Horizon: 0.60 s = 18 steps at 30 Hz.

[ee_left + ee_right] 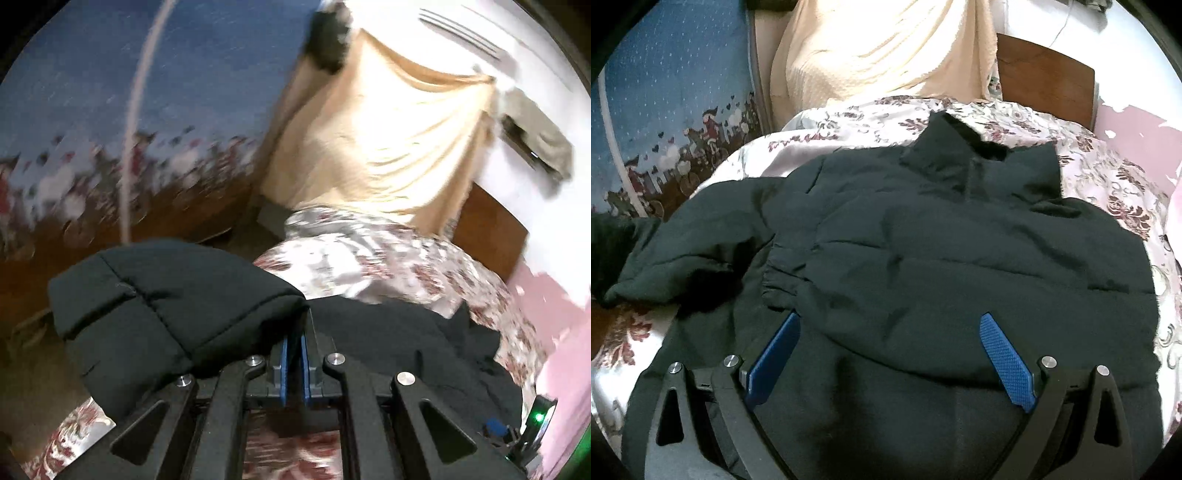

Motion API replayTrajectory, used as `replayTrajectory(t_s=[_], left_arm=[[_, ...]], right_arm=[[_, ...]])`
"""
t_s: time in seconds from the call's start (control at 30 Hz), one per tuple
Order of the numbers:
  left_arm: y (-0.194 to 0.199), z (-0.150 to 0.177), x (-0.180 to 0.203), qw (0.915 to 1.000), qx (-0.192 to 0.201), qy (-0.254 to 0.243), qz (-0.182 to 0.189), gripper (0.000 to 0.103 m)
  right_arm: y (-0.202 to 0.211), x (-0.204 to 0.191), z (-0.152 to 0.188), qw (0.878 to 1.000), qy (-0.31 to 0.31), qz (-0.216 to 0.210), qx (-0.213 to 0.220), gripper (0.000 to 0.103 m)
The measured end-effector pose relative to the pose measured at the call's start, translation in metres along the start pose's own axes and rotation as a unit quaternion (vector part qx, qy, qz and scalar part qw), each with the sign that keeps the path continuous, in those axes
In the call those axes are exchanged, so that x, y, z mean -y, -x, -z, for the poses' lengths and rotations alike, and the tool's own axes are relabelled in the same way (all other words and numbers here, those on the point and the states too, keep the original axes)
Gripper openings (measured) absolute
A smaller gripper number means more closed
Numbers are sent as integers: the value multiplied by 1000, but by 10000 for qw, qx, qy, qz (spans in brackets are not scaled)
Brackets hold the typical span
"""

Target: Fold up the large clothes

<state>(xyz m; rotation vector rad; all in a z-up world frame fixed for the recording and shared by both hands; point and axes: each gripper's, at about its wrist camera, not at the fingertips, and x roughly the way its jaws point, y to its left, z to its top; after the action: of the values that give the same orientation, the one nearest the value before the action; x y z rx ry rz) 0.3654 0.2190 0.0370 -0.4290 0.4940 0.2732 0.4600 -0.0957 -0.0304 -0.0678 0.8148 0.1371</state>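
A black padded jacket lies spread on a floral bedspread, collar toward the far side and one sleeve trailing left. My right gripper hovers open over the jacket's near half, its blue pads wide apart with nothing pinched between them. In the left wrist view, my left gripper is shut, its blue pads pressed together on a fold of the black jacket. That padded fold is lifted and drapes over the left finger.
A cream cloth hangs behind the bed, next to a dark wooden headboard. A blue curtain with cartoon figures stands to the left, and a pink wall to the right. The left wrist view is motion-blurred.
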Motion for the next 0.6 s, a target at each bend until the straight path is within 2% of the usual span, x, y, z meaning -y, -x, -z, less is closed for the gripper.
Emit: replayTrajectory(t_s=[0.2, 0.33, 0.43, 0.6], left_arm=[[4, 5, 79, 9950, 146, -826, 532, 6], [7, 17, 128, 9870, 193, -1342, 862, 6], [5, 33, 169, 9760, 19, -1875, 1105, 6], [-10, 75, 231, 9525, -490, -2641, 1436, 6]], right_arm=[[44, 42, 0, 9996, 158, 56, 206, 96], [69, 76, 6, 9994, 72, 169, 306, 96], [81, 103, 17, 9990, -40, 292, 328, 96], [81, 148, 40, 9979, -282, 544, 197, 96]])
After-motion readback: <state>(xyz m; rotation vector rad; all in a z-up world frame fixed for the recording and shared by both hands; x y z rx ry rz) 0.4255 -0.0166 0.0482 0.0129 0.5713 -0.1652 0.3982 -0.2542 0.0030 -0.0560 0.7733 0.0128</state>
